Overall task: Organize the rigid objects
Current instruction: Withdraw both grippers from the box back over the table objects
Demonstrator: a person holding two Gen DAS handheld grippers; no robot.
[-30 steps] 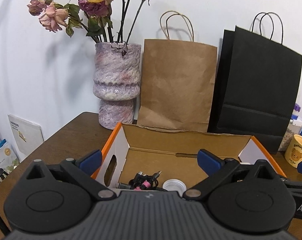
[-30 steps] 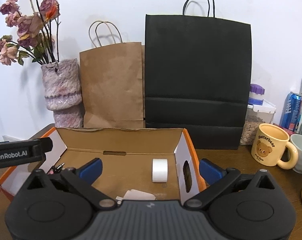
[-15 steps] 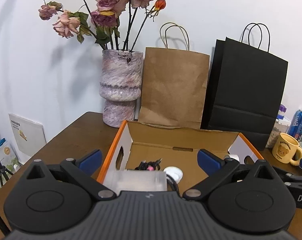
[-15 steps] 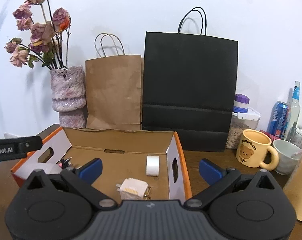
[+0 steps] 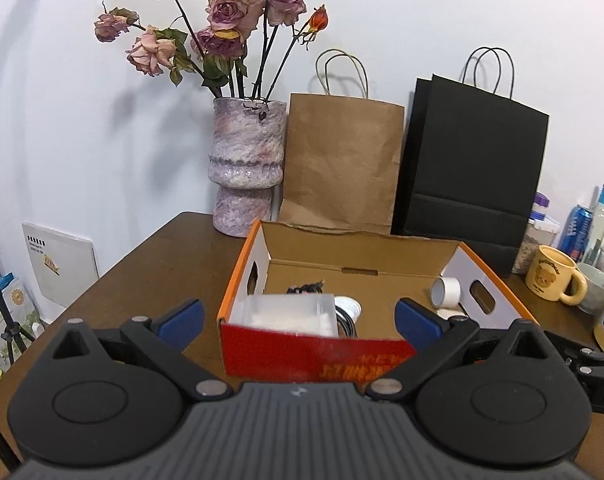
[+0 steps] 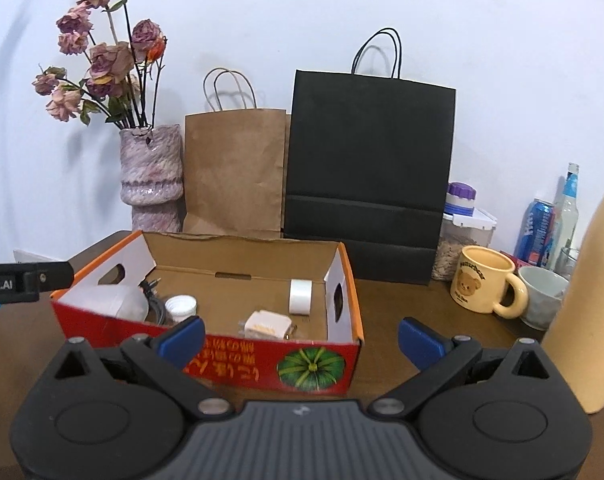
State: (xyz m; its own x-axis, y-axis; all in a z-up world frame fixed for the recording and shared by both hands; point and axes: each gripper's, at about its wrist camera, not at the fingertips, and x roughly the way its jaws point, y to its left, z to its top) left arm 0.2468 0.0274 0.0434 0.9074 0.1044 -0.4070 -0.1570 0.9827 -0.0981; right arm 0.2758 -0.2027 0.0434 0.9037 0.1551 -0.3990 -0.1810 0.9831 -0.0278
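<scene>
an open cardboard box with orange rims and a red printed front (image 6: 261,364) is seen on the brown wooden table (image 6: 402,304), at twelve o'clock from both tools. five rigid items are counted inside it: one clear plastic case (image 5: 287,314) at the nine o'clock end, one bundle of black cable (image 6: 155,300) beside it, one white screw cap (image 6: 180,307), one white charger plug (image 6: 265,323) near the front wall, and one roll of white tape (image 6: 300,296) toward three o'clock. the sorting is judged largely done, since no loose item is seen on the table near the box; whether more remains out of view cannot be told. the left gripper (image 5: 297,316) is held released, nothing between its blue pads, and so is the right gripper (image 6: 302,334). behind the box, one marbled pink vase of dried roses (image 6: 151,176), one brown paper bag (image 6: 233,172) and one black paper bag (image 6: 368,168) are counted; at two o'clock, one yellow bear mug (image 6: 482,284).
</scene>
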